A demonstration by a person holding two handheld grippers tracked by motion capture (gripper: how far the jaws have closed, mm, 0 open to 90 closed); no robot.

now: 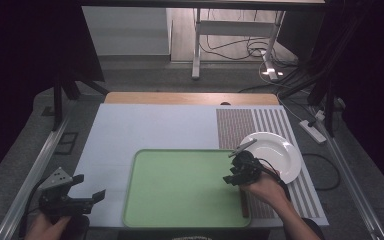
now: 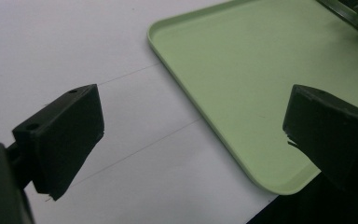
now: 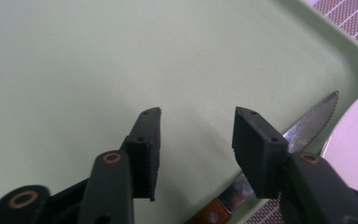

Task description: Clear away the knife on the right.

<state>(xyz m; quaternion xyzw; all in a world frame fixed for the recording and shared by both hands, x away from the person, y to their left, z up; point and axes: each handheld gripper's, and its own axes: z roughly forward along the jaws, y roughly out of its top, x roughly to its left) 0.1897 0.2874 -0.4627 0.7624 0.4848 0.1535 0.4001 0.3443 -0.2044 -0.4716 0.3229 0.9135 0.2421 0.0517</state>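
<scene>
A knife with a wooden handle [image 1: 243,204] lies along the right rim of the green tray [image 1: 180,200], its serrated blade [image 3: 314,121] pointing toward the white plate [image 1: 275,152]. My right gripper [image 1: 230,177] hovers over the tray's right side. In the right gripper view, the right gripper [image 3: 196,116] is open with nothing between its jaws, and the knife lies just under and beside the right jaw. My left gripper [image 1: 91,185] is held off the tray's near left corner. The left gripper [image 2: 193,100] is open wide and holds nothing.
The tray [image 2: 223,56] rests on a pale mat [image 1: 145,127], and a striped placemat [image 1: 240,125] lies under the plate at the right. Cables and a power strip [image 1: 312,130] lie on the floor beyond the table's right edge.
</scene>
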